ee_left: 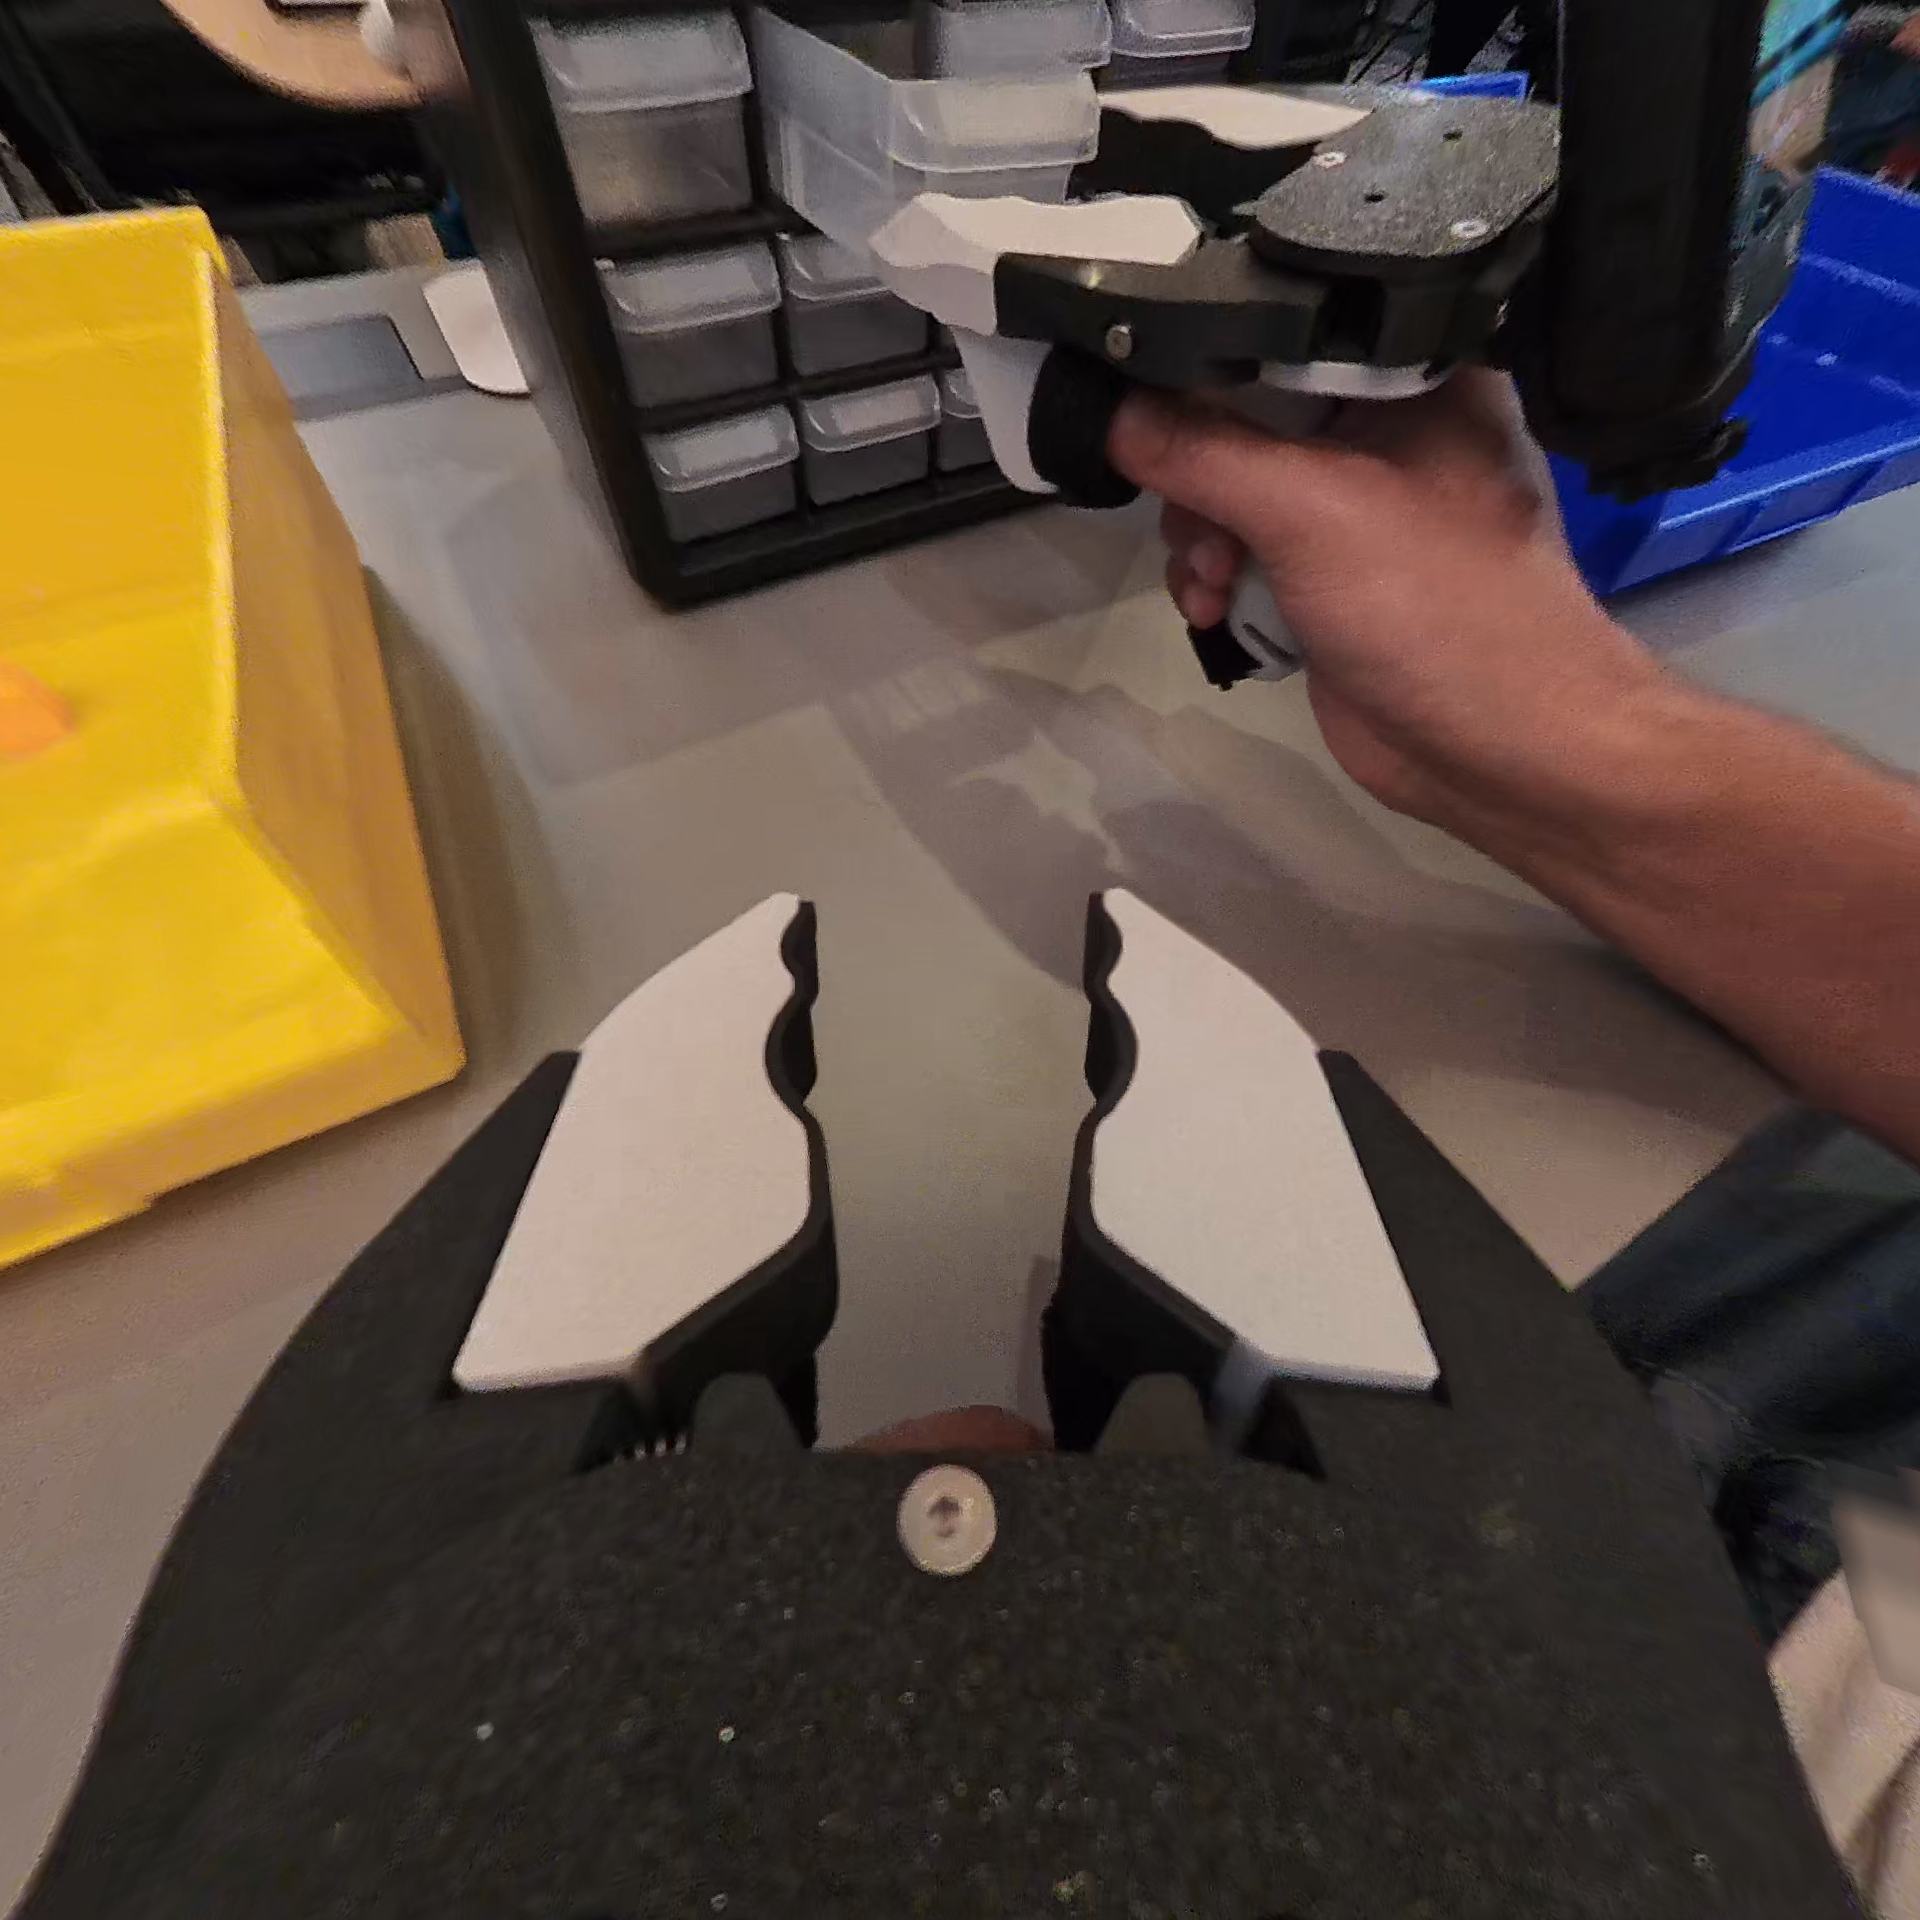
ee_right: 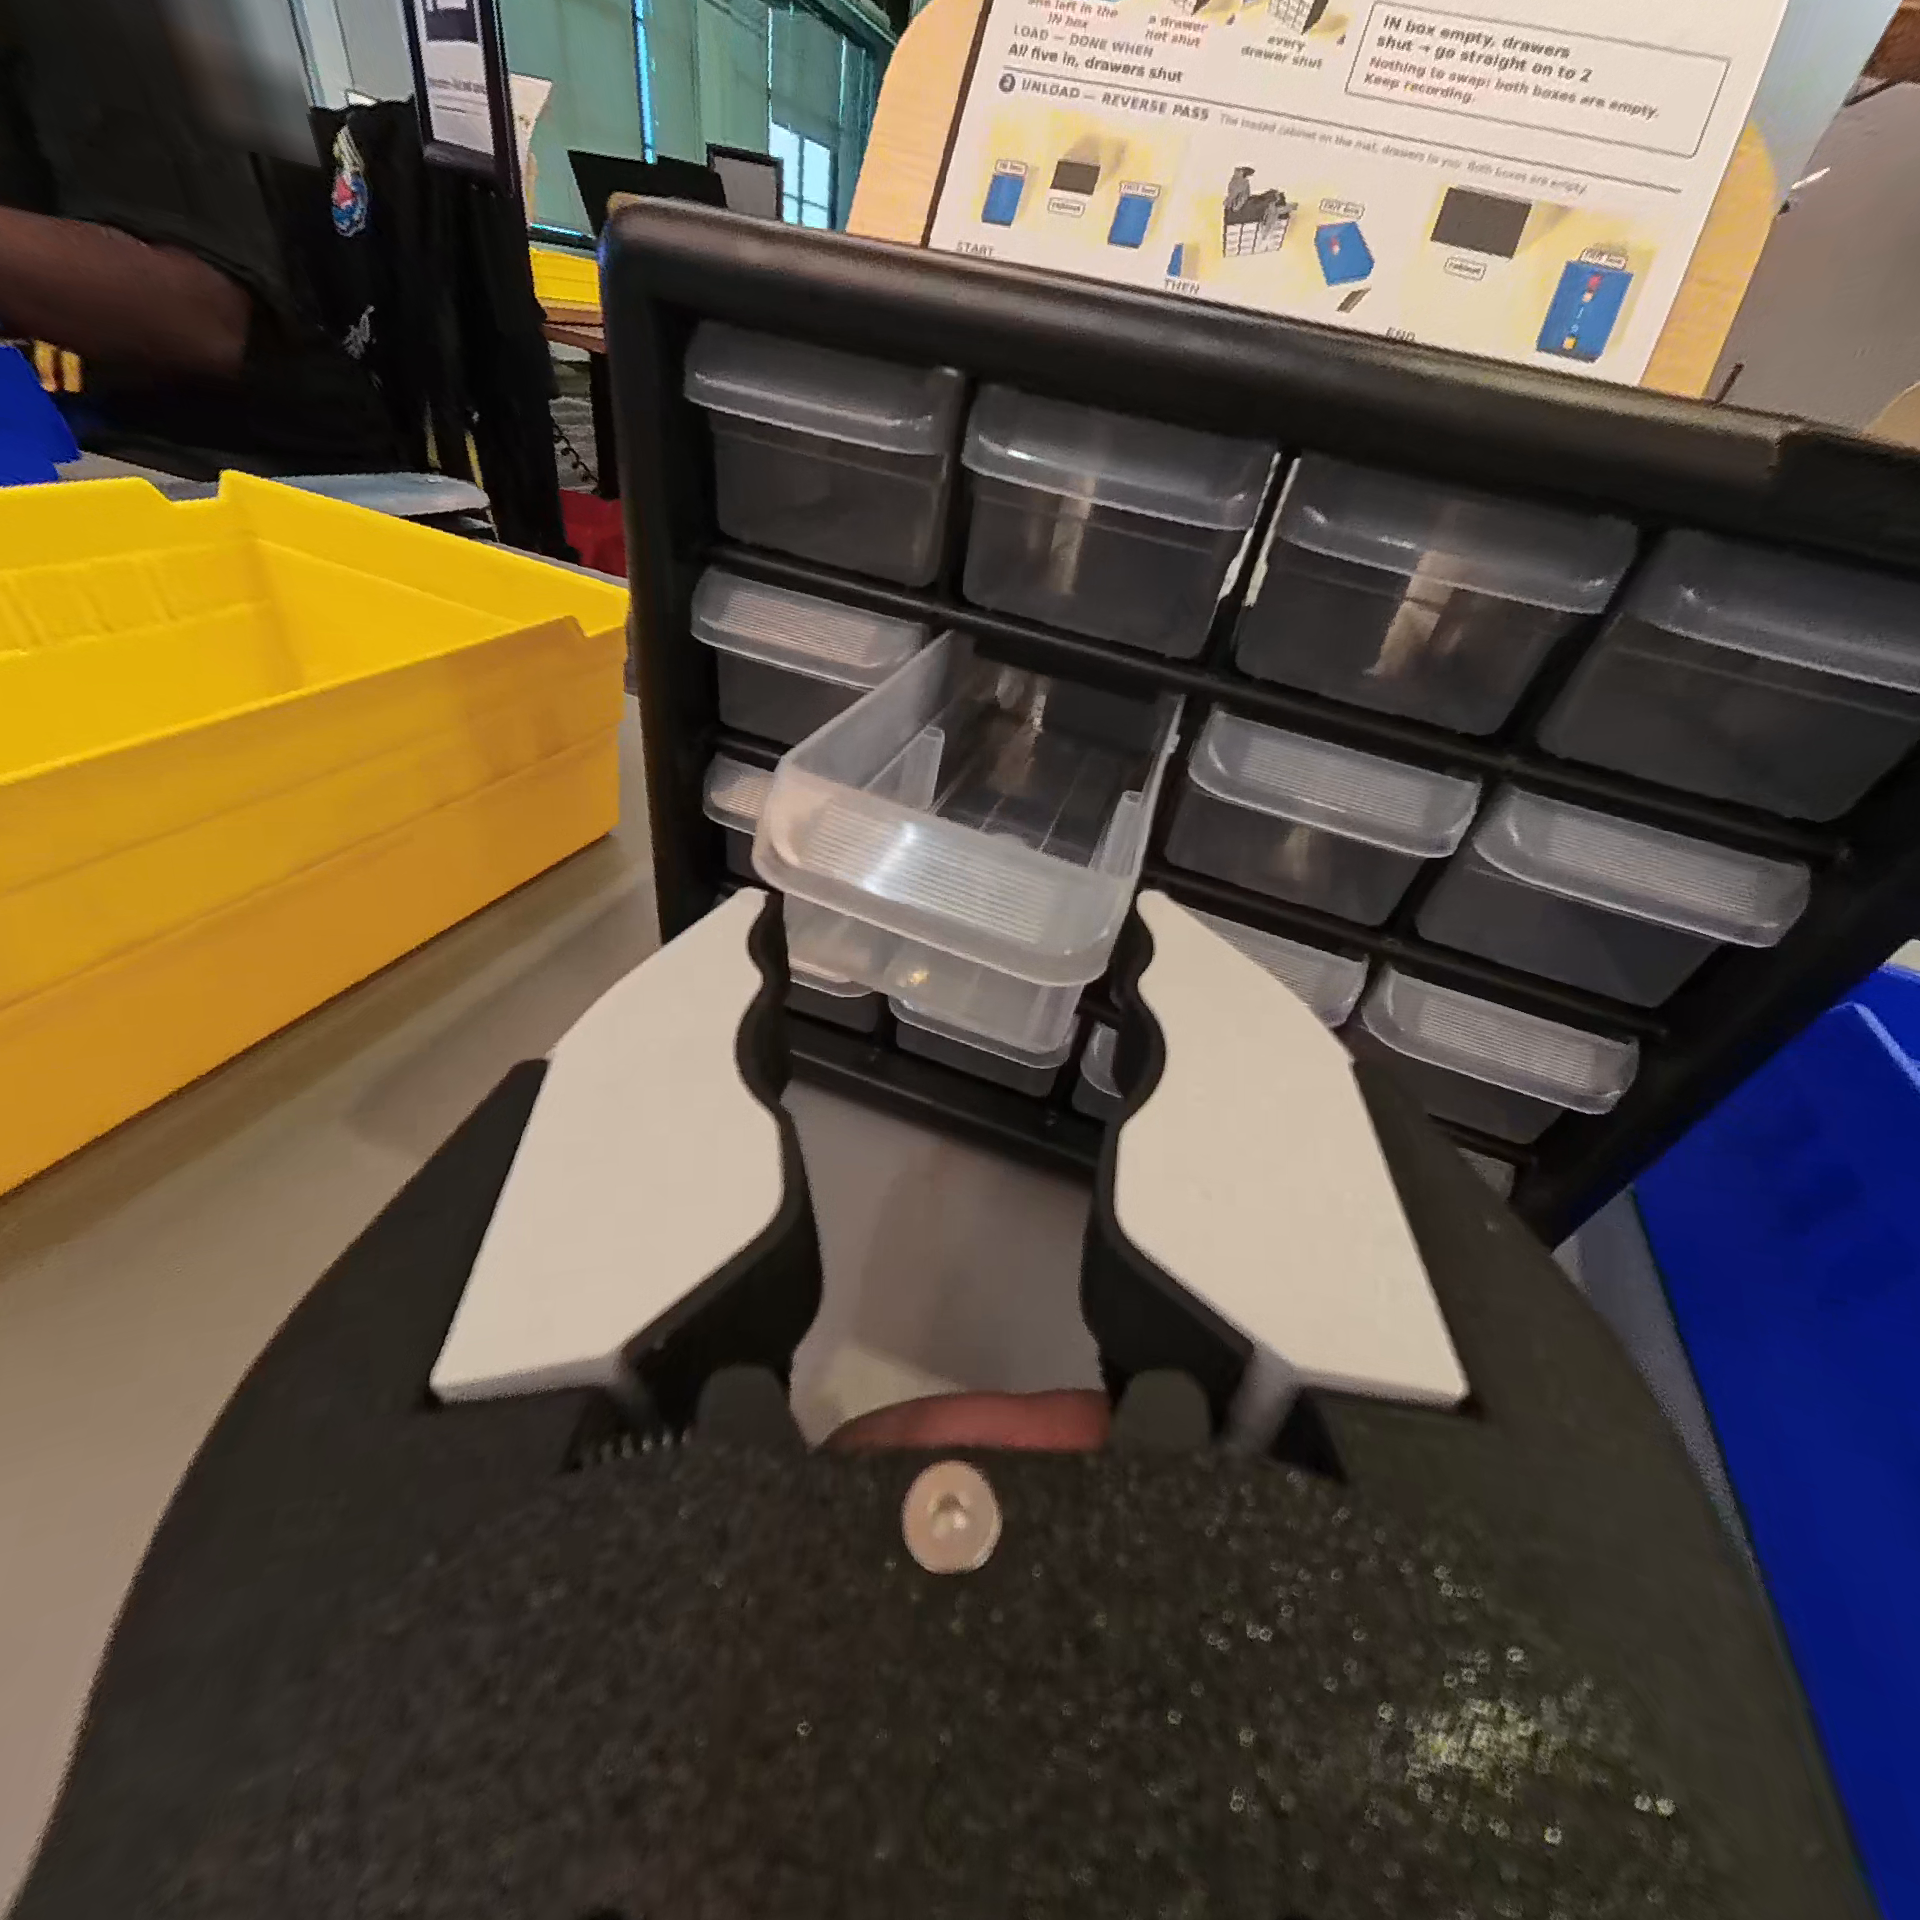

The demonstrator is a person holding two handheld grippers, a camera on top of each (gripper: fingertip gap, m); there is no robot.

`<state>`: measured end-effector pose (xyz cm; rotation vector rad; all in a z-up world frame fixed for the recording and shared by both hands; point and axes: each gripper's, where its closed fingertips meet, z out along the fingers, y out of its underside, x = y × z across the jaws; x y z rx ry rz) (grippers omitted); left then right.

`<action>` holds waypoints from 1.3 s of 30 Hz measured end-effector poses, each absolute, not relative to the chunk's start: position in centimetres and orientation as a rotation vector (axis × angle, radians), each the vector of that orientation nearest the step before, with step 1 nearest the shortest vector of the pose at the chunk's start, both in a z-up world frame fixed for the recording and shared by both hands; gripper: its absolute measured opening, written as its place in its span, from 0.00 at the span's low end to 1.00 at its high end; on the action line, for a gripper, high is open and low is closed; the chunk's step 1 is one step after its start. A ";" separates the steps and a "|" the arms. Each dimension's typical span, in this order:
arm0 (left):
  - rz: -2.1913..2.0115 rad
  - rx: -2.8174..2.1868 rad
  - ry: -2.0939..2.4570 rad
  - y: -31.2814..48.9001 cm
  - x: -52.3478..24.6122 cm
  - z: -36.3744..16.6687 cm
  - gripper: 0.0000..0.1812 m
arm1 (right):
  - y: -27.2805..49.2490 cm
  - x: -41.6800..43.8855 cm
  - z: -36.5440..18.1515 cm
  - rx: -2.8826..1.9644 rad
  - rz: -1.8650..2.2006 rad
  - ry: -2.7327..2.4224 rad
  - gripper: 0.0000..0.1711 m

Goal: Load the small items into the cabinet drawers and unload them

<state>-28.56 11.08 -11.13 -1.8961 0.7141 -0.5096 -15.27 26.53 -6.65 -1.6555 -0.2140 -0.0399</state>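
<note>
A black cabinet (ee_right: 665, 520) of clear plastic drawers stands on the grey table. One drawer (ee_right: 966, 831) in its second row is pulled out and looks empty. My right gripper (ee_right: 951, 914) is open, with its fingertips on either side of that drawer's front lip; I cannot tell if they touch it. In the left wrist view the cabinet (ee_left: 623, 416), the pulled-out drawer (ee_left: 987, 135) and the right gripper (ee_left: 997, 171) show at the top, with a hand (ee_left: 1403, 623) on the gripper's handle. My left gripper (ee_left: 951, 914) is open and empty over the bare table, well short of the cabinet.
A yellow bin (ee_left: 156, 831) stands left of the cabinet, with something orange (ee_left: 31, 717) inside; its near part looks empty in the right wrist view (ee_right: 260, 779). A blue bin (ee_left: 1818, 416) stands on the right (ee_right: 1787, 1351). A printed board (ee_right: 1299, 156) stands behind the cabinet. A person (ee_right: 156, 291) is at far left. My right fingertips sit around 20 centimetres from my left ones. The black cabinet (ee_right: 665, 520) is about 9 centimetres from my right fingertips.
</note>
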 end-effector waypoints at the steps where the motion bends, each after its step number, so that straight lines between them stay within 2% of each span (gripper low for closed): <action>1: -0.496 -1.885 0.727 11.3 -28.8 -11.2 0.27 | 26.5 -15.3 -6.6 -1.653 -0.029 -0.215 0.35; 6: -0.612 -1.857 0.744 11.6 -29.0 -11.1 0.28 | 26.4 -15.3 -6.5 -1.657 0.009 -0.211 0.34; 9: -0.713 -1.839 0.704 12.0 -30.0 -8.5 0.28 | 26.6 -15.3 -6.8 -1.660 -0.018 -0.227 0.34; 12: -0.602 -1.940 0.616 15.5 -34.6 -5.4 0.22 | 26.7 -15.3 -6.8 -1.663 -0.030 -0.237 0.34; 15: -0.569 -2.244 0.572 19.4 -39.0 -5.2 0.28 | 26.7 -15.3 -6.8 -1.664 -0.014 -0.233 0.34; 21: -0.504 -2.720 0.724 24.4 -41.6 -10.3 0.25 | 26.7 -15.2 -6.8 -1.671 0.008 -0.227 0.34; 27: -0.084 -3.062 0.798 26.6 -45.7 -17.0 0.25 | 26.7 -15.2 -6.9 -1.668 -0.010 -0.236 0.34; 39: -0.091 -3.326 0.765 24.5 -46.4 -18.3 0.17 | 26.7 -15.2 -6.8 -1.687 0.011 -0.233 0.34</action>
